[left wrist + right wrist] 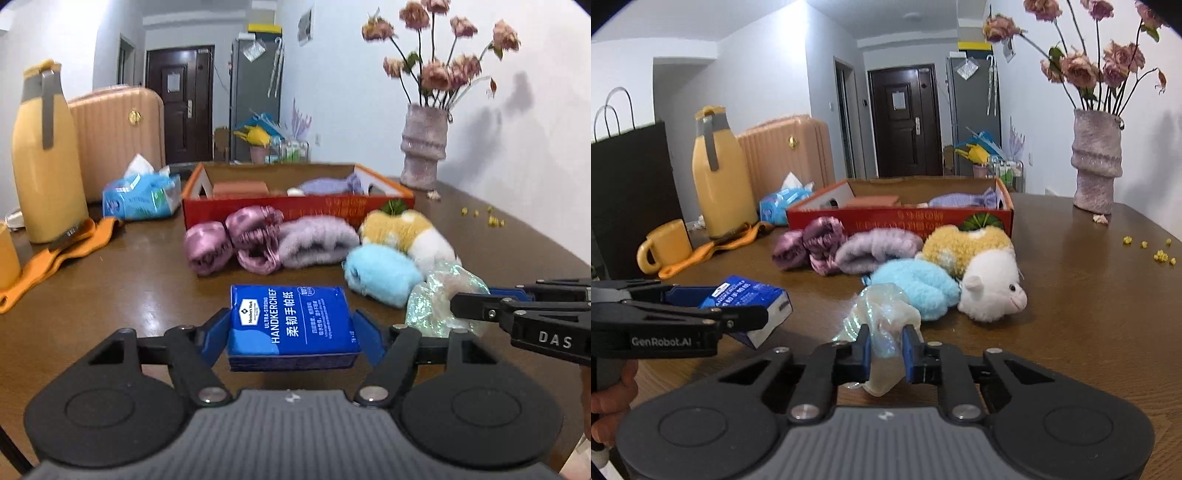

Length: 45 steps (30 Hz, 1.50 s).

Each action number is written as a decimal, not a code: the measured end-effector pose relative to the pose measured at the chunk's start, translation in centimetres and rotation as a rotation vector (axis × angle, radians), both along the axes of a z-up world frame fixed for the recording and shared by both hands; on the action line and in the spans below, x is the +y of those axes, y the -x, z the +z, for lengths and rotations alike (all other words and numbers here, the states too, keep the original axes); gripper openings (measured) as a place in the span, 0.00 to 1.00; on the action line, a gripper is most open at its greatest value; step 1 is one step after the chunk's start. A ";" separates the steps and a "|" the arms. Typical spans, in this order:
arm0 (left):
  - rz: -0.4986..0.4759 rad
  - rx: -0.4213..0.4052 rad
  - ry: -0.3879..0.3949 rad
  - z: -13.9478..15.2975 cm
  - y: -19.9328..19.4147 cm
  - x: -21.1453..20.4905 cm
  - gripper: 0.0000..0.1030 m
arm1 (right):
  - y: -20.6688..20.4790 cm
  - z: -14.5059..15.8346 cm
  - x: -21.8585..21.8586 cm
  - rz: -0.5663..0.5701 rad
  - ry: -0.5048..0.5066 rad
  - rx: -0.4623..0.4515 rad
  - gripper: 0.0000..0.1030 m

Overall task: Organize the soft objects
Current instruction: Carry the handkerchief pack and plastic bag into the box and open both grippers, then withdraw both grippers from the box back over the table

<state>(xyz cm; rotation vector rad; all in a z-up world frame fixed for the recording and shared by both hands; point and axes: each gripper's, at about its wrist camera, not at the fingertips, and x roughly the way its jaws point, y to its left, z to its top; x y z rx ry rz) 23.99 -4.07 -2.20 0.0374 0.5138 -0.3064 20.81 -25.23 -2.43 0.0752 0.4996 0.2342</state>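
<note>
Handkerchief pack [291,325]: blue, flat, lower centre of the left wrist view; lifted clear of the worktop, tilted in the right wrist view.
Left claw [291,330]: blue pads clamped on the pack's two short sides.
Iridescent pouch [882,325]: crinkly translucent film, lower centre of the right wrist view; one end rests on the worktop.
Right claw [886,356]: pressed together on a fold of the pouch, film bunched between the pads.
Soft pile: blue fluffy item [916,288], white-and-yellow plush animal [982,273], lilac knit roll [875,251] and pink satin scrunchies [812,243], in a row at mid frame, touching one another, just in front of the box.
Red box [897,218]: open-topped carton behind the pile; already holds a lilac piece and a brown one.
Worktop [1089,314]: dark wood; small yellow bits scattered at right.
Surroundings: yellow bottle [44,155], blue tissue packet [142,195], vase of dried flowers [424,147], yellow mug [665,245].
Step in hand: both picks look secured, one item per claw; carry to the box not yet made.
Next move calls for: raising both loads over the pile and the near wall, then releasing inside; the limp pouch may trail and snag the blue fluffy item.
</note>
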 end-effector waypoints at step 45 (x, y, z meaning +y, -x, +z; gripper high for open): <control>0.164 -0.131 -0.112 15.7 -22.8 3.2 0.93 | -27.6 15.0 -3.3 -0.069 -0.002 0.075 0.65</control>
